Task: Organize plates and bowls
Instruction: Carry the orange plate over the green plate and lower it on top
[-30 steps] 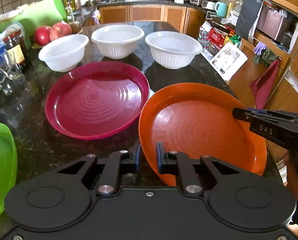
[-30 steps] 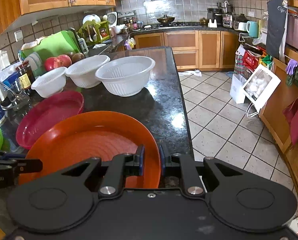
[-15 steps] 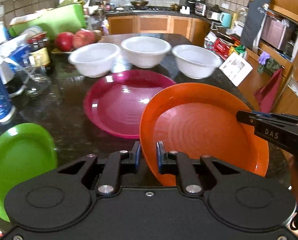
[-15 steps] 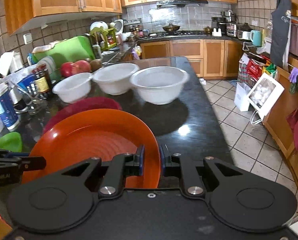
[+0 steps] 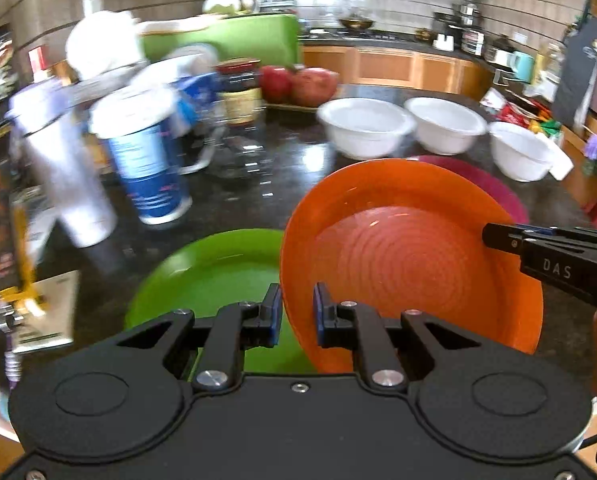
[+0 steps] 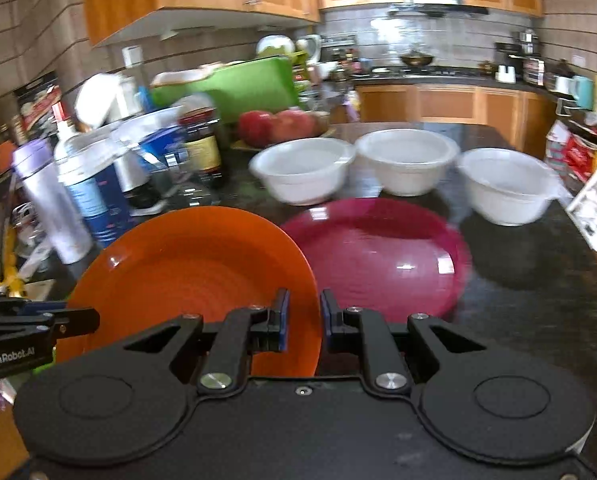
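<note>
At the lower left of the left wrist view we see the green plate (image 5: 218, 276) flat on the dark counter (image 5: 298, 184), and our left gripper (image 5: 294, 312) is clamped on the near rim of the orange plate (image 5: 410, 268), which we carry tilted above the green one's right edge. Our right gripper (image 6: 301, 318) pinches the opposite rim. To the right, the magenta plate (image 6: 382, 256) lies flat and three white bowls (image 6: 304, 168) stand unstacked in a row behind, so we judge the sorting barely begun.
</note>
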`<state>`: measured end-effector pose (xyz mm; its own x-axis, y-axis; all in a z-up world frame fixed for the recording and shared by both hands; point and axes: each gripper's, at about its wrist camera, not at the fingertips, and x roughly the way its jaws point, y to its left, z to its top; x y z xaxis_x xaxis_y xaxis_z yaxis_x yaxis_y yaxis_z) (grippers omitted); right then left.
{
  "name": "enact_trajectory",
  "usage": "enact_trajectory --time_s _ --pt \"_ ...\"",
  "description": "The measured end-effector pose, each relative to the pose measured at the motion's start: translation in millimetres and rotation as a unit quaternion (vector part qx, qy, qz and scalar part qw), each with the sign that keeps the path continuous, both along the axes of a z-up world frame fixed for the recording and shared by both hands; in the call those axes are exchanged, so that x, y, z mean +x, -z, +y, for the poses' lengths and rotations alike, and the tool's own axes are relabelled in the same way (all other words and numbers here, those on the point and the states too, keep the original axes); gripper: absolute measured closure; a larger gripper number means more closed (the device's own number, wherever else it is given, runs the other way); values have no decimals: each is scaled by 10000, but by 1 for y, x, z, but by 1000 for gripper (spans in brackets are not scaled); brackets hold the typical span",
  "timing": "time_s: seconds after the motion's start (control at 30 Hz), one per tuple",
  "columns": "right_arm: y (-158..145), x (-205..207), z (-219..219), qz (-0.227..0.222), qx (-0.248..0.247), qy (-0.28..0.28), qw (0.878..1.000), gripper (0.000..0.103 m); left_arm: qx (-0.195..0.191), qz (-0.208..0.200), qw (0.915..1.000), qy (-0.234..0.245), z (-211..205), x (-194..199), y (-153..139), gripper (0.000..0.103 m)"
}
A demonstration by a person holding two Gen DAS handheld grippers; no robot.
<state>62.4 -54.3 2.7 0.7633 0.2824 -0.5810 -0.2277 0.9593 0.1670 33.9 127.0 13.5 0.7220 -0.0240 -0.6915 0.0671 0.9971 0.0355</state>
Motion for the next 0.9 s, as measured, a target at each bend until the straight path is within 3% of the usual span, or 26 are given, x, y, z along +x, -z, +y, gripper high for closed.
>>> enact_trajectory --time_s 0.33,0.6,0.9 --pt "11 -2 86 192 -78 -220 9995 85 57 95 9998 -185 73 -8 11 82" --pt "16 2 115 224 -312 49 9992 85 -21 171 9998 52 97 -4 23 81" --pt "22 4 114 320 -397 288 9983 85 -31 143 9996 251 104 5 29 81"
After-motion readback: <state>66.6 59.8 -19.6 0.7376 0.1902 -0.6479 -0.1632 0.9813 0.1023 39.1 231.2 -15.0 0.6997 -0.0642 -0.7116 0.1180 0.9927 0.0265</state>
